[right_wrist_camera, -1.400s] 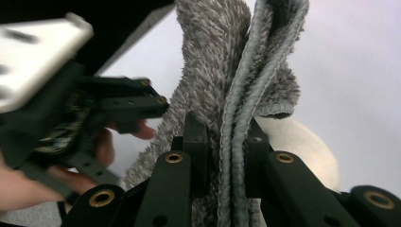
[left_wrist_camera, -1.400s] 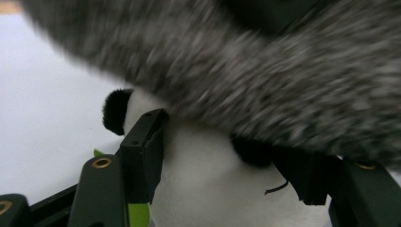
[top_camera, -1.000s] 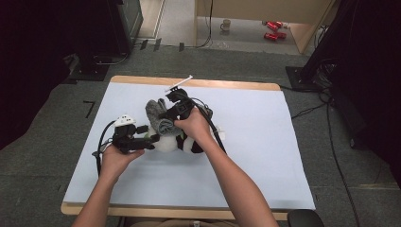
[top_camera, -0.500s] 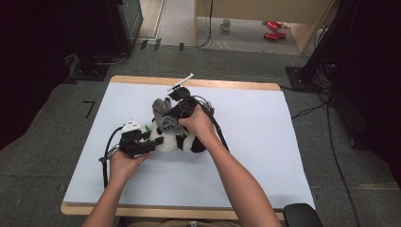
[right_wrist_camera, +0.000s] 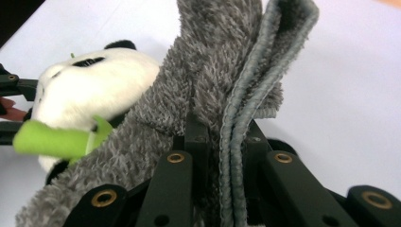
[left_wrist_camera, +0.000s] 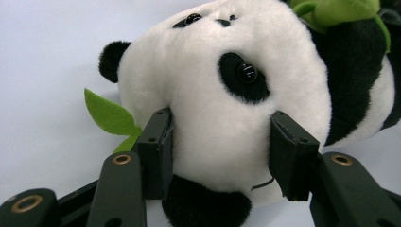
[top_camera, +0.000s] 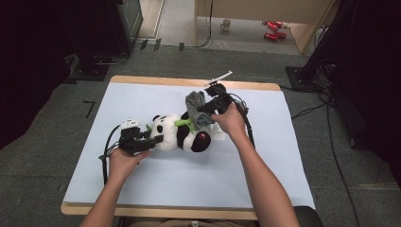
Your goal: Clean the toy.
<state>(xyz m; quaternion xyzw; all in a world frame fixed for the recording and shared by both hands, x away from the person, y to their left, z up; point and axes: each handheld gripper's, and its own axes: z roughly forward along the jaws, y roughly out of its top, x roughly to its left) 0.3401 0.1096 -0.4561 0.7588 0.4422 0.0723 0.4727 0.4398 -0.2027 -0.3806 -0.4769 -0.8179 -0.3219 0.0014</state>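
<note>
Pressing into the soft white head of the plush panda (left_wrist_camera: 227,94), the left gripper (left_wrist_camera: 220,146) has just been closing and now grips it near the table's (top_camera: 142,198) front-left, bare pale surface all round. Beyond, the right gripper (right_wrist_camera: 222,142) pinches a fuzzy grey cloth (right_wrist_camera: 213,80) with a stitched hem, draped from the panda's body toward the far wooden edge (top_camera: 156,80).

Lab or studio: black equipment stands (top_camera: 94,33), floor cables (top_camera: 331,142).

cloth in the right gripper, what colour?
Grey cloth, clearest in the right gripper view.
</note>
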